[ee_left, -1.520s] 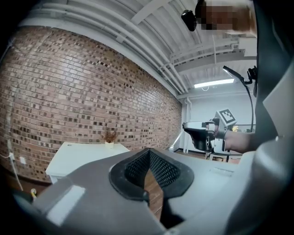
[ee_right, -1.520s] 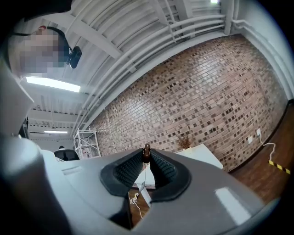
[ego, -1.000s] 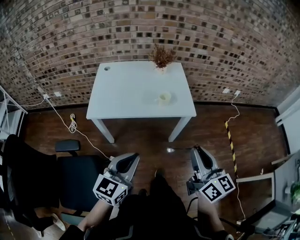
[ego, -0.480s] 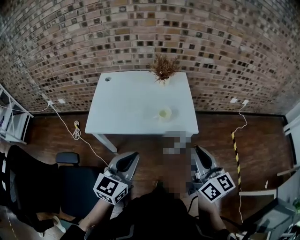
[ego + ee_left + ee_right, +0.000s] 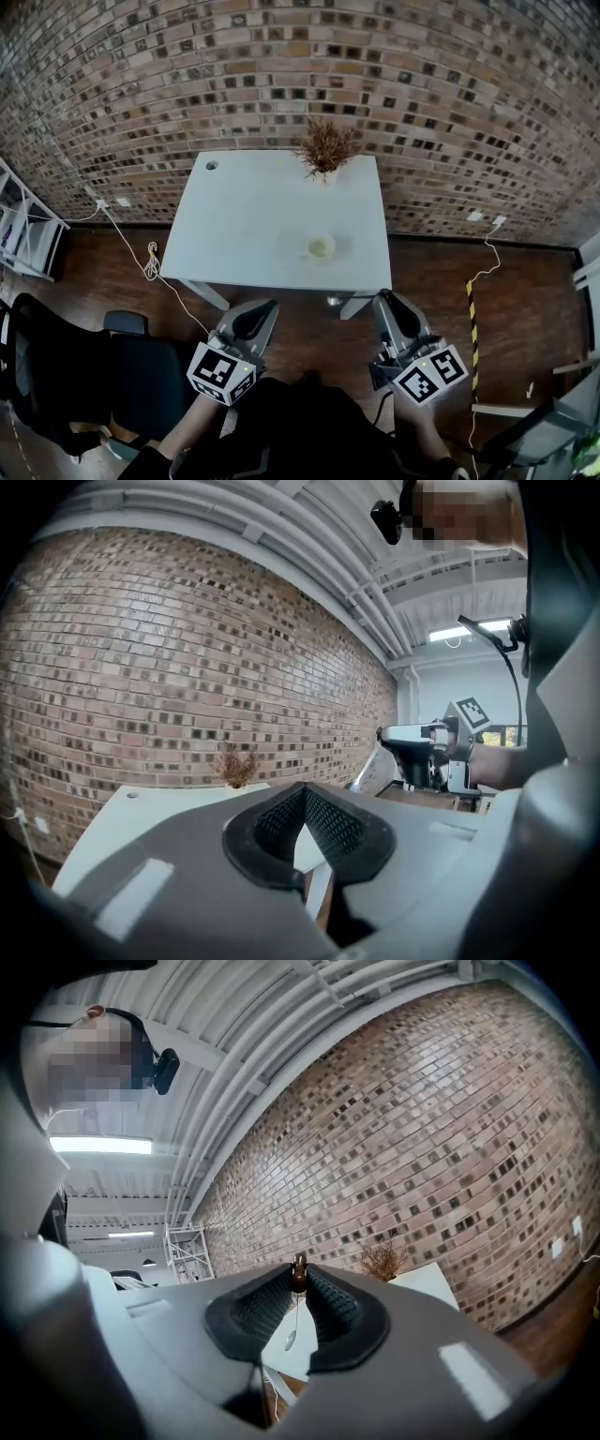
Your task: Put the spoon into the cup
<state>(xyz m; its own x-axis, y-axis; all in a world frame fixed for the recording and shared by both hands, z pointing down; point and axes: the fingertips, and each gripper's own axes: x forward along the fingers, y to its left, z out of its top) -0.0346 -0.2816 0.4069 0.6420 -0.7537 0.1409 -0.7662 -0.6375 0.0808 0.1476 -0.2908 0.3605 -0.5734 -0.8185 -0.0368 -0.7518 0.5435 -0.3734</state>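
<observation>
1. While your right claw [image 5: 300, 1274] nips the spoon [image 5: 291, 1340] by its handle end, the bowl juts free for dipping.
2. The cup [image 5: 321, 247] stands well ahead of that claw.
3. Your left claw [image 5: 306, 787] is closed, empty.

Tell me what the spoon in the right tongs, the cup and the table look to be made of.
Spoon: thin pale shaft and bowl, probably metal. Its dark brown end, maybe wood, is pinched in the right tongs.
Cup: pale cream and smooth, likely ceramic, though too small to be sure.
Table: flat, even, matte white top, so probably painted or laminated board.
</observation>
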